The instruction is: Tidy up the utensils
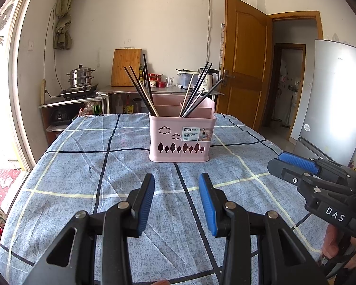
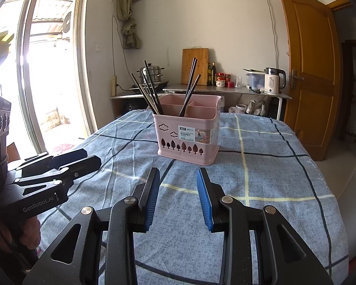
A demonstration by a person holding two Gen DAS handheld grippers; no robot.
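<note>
A pink plastic utensil basket (image 1: 180,140) (image 2: 189,140) with cloud and tree cut-outs stands on the blue checked tablecloth, divided into compartments. Several dark chopsticks (image 1: 140,87) (image 2: 149,87) lean in its left compartment, and another bunch (image 1: 199,87) (image 2: 189,87) leans in a middle compartment. My left gripper (image 1: 176,180) hovers open and empty over the cloth, short of the basket. My right gripper (image 2: 178,174) is likewise open with nothing between its blue pads. Each shows in the other's view: the right gripper (image 1: 280,160) at the right edge, the left gripper (image 2: 90,158) at the left edge.
The table (image 1: 83,178) (image 2: 273,178) carries only the basket. Behind it runs a counter (image 1: 154,89) with a steamer pot (image 1: 80,77), cutting board (image 1: 125,67), jars and kettle (image 2: 273,80). A wooden door (image 1: 245,59) and a fridge (image 1: 332,99) stand at right, a bright glass door (image 2: 47,71) at left.
</note>
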